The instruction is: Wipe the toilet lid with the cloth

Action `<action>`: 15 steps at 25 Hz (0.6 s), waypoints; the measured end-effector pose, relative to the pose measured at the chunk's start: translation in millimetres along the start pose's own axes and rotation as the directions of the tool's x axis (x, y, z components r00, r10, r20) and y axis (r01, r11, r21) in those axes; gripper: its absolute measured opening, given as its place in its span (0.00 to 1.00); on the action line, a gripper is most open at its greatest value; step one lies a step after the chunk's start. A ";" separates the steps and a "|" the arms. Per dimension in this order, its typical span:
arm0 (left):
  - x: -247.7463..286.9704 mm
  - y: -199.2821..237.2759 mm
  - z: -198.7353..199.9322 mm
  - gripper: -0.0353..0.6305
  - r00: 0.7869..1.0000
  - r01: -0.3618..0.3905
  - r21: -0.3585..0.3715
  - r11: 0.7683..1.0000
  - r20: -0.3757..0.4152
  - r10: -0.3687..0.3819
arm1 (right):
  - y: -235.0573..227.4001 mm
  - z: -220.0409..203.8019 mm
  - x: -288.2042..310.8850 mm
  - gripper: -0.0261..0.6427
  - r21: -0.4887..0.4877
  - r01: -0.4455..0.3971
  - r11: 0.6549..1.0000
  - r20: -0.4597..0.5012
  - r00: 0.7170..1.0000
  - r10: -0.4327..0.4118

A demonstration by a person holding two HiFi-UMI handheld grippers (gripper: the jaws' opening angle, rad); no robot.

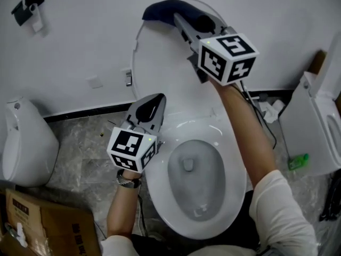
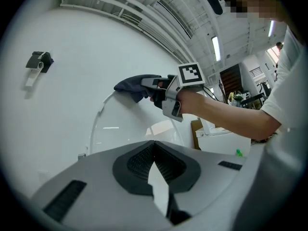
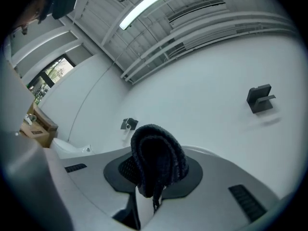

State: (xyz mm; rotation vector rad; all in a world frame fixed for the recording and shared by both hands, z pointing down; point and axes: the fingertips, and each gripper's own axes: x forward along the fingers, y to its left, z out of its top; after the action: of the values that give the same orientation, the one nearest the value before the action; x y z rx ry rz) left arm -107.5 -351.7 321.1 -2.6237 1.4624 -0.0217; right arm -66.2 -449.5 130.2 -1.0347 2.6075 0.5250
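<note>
Here, the left tool [image 1: 155, 101] hovers with jaws pressed together, empty, before the raised toilet lid [image 1: 160, 68]; further right, the right tool [image 1: 180, 19] grips the dark cloth [image 1: 164, 8] at the lid's top edge

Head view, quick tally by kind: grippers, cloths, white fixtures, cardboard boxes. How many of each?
Grippers: 2, left gripper, right gripper
Cloth: 1
White fixtures: 3, toilet, left fixture, right fixture
Box: 1
Total: 7
</note>
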 end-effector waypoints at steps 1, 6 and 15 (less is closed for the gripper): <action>0.9 -0.9 0.2 0.06 1.000 0.006 -0.002 1.000 0.002 -0.006 | -3.1 -3.6 3.0 0.17 0.004 0.010 1.000 -0.009 1.000 -0.010; 2.8 -1.8 7.8 0.06 0.999 0.018 -0.006 1.000 0.027 -0.018 | -24.1 -16.5 5.3 0.17 -0.015 0.091 0.996 -0.061 0.994 -0.092; 0.2 -7.1 5.1 0.06 0.999 0.038 0.012 0.999 0.010 -0.038 | -81.3 -32.3 -14.7 0.17 -0.010 0.271 0.962 -0.106 0.957 -0.271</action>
State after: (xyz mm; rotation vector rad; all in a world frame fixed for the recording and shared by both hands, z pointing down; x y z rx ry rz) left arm -101.0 -347.6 317.0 -2.6379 1.4048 -0.0209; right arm -3.0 -509.6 146.4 -1.4270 2.4941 0.4076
